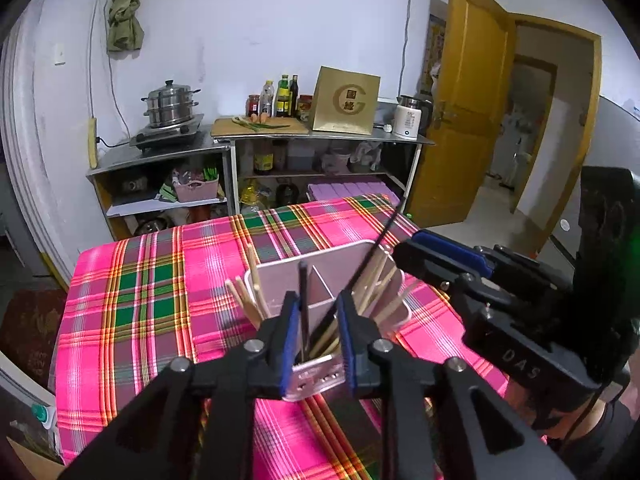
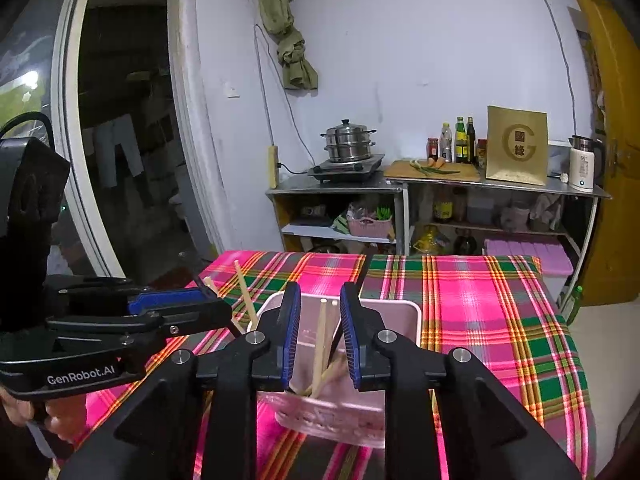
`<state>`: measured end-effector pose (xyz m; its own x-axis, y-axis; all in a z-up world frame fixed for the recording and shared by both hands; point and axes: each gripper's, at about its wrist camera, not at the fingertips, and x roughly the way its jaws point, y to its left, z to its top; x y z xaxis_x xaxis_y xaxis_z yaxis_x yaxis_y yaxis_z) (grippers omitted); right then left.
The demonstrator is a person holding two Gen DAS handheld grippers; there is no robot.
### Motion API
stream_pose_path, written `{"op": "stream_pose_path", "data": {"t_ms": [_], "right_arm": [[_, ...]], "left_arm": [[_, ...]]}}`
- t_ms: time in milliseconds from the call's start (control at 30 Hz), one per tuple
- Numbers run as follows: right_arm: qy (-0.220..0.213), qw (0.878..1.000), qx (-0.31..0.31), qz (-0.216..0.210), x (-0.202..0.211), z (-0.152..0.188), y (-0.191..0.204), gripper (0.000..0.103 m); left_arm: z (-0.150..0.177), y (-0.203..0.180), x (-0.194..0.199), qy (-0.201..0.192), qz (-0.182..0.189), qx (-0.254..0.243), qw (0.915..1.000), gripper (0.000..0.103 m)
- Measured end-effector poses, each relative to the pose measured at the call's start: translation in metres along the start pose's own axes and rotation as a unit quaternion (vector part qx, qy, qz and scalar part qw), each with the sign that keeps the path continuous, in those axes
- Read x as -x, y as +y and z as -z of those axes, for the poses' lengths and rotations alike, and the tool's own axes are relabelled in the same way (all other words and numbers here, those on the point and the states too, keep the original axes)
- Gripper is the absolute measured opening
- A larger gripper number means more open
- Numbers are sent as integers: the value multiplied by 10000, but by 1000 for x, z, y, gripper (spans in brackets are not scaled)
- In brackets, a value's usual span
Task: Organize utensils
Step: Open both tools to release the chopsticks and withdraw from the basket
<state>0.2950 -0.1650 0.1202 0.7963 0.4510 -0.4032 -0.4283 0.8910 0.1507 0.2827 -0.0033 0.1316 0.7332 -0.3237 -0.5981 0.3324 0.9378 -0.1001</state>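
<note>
A pink two-compartment utensil holder [image 1: 280, 280] stands on the plaid-covered table [image 1: 140, 292], with several wooden chopsticks [image 1: 256, 288] and black chopsticks [image 1: 304, 304] in it. My left gripper [image 1: 318, 308] hovers just above the holder's near side, jaws open, nothing between the pads. My right gripper [image 2: 320, 300] is over the holder [image 2: 400, 320] too, jaws open with wooden chopsticks [image 2: 320, 344] standing in the gap, not pinched. In the left wrist view the right gripper [image 1: 408, 248] comes in from the right beside a long black chopstick [image 1: 384, 232]. The left gripper [image 2: 224, 304] shows at left in the right wrist view.
A metal shelf unit [image 1: 256, 140] stands behind the table with a steamer pot [image 1: 172, 100], bottles, a cutting board, a gold box and a kettle [image 1: 408, 120]. A yellow door [image 1: 472, 100] is open at right. A dark doorway [image 2: 132, 140] lies to the left.
</note>
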Motion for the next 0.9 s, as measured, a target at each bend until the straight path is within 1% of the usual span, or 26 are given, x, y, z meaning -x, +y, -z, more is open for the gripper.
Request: {"op": "stream_pose_path", "data": {"t_ms": [67,267,367,467,533,633,900], "right_arm": [[-11,10000,-26,7,9,4,0,24],[-71,10000,-52,46,38,17,0,25],[-92,9999,-60,68,58,29,4,25],[-112,9999,-22,76,74,41,9,26],[-91,9999,-28,59,86,52,13,30],[-90,9999,-22,38,103,68,20,33],[-28,9999,-29,167,143,112,33,35]], "left_arm": [[4,0,5,-12,-9,2,10000,29],[22,2,23,-80,-50,155,9998,34],[34,1,35,-158,-108,201,9996,35],[51,-3,48,-248,-110,249,9993,35],[66,-7,57,-304,-140,277,9991,35],[88,-17,69,-407,-220,309,9984,36],[146,-42,94,-606,-317,345,9971,36]]}}
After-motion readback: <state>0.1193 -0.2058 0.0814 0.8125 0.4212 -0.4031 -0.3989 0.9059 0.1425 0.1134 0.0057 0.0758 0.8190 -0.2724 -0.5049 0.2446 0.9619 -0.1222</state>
